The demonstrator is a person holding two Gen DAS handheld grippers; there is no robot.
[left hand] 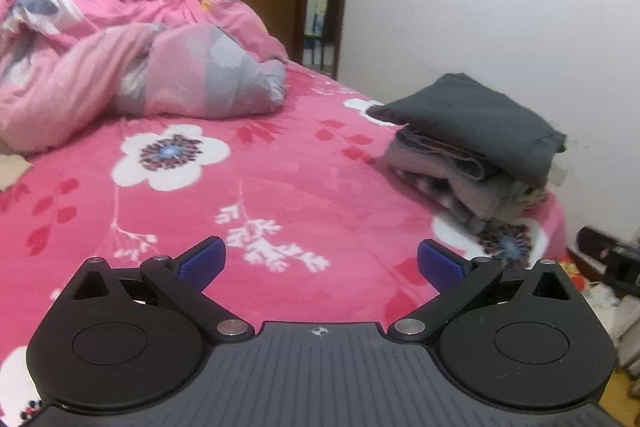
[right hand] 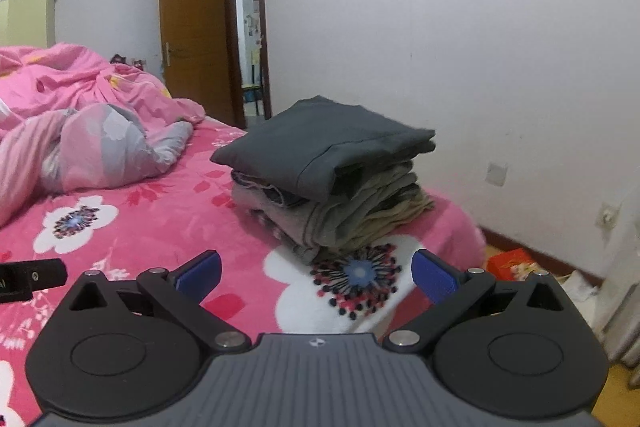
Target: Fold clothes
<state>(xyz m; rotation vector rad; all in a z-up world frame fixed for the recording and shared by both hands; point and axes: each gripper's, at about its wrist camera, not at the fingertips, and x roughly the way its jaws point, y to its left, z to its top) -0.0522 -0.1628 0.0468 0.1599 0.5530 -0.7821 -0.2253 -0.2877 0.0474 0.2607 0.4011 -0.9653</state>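
Grey folded shirt tops neat clothes stack; bed.

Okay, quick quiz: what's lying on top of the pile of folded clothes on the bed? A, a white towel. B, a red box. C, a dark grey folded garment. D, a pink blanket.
C: a dark grey folded garment caps the stack of folded clothes, which sits on the pink floral bedsheet.

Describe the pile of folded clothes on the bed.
The pile is a neat stack of folded soft fabric near the corner of the bed closest to the wall. A dark grey garment lies on top, overhanging lighter grey and beige layers beneath. It rests on the pink flowered sheet, partly covering a white flower print. Nothing else touches it.
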